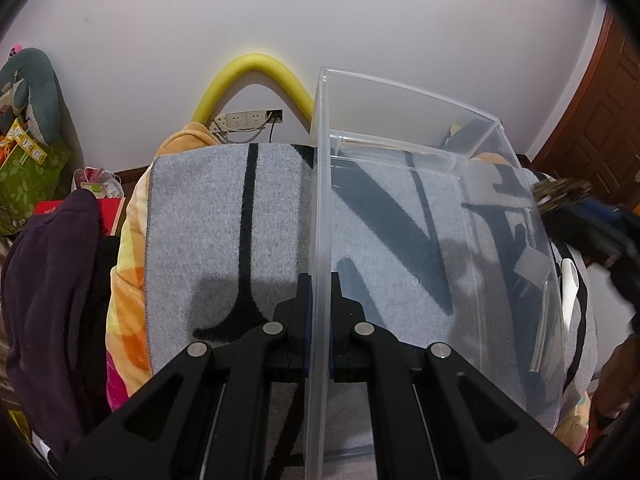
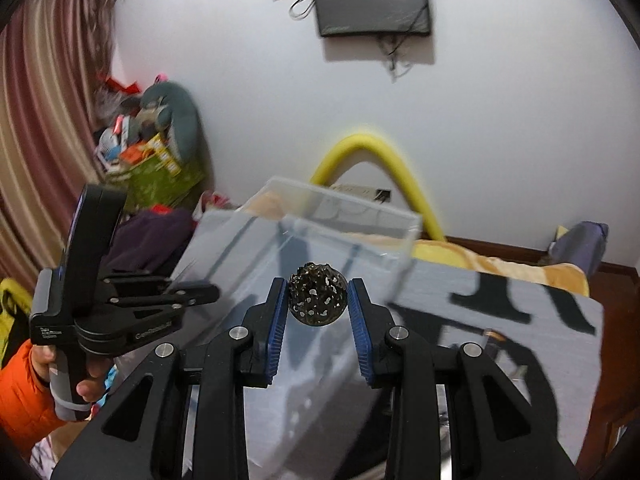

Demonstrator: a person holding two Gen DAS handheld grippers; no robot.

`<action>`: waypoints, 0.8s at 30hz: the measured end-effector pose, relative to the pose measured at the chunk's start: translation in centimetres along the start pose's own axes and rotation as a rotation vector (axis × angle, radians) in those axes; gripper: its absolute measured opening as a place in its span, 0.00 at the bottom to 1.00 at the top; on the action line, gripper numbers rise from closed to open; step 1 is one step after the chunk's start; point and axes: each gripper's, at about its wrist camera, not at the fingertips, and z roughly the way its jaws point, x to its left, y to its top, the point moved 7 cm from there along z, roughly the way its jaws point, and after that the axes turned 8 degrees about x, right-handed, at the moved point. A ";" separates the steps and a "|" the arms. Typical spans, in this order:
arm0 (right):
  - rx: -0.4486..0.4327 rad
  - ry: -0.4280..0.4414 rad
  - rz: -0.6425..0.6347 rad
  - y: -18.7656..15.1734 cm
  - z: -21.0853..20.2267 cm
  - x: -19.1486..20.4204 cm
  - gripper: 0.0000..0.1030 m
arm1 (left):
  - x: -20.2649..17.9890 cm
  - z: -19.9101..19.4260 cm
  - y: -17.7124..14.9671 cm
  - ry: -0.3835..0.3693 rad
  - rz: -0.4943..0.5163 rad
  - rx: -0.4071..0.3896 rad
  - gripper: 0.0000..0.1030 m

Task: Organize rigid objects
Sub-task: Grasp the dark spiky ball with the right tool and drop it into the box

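A lived-in bedroom in a home. The bed, spread with an orange-yellow fleece blanket and a grey towel with black lettering, stands against a plain white wall. Above the bed hangs a dark wall-mounted flat screen; left of it are striped pink curtains and a green bag heaped with toys and boxes. Right of the bed is a brown panelled wooden door.

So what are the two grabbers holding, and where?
The left gripper pinches the clear plastic bin by its side wall. The right gripper holds a dark perforated ball by its two opposite sides.
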 end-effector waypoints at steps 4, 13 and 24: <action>0.072 0.031 -0.028 -0.5 2.3 1.5 0.27 | 0.0 0.0 0.1 -0.008 -0.002 0.004 0.05; 0.194 0.021 -0.126 -1.7 6.1 4.0 0.27 | 0.1 0.1 0.1 -0.011 -0.003 0.005 0.05; 0.268 0.053 -0.149 -2.6 7.3 5.1 0.28 | -0.1 0.1 0.0 -0.014 -0.006 0.005 0.05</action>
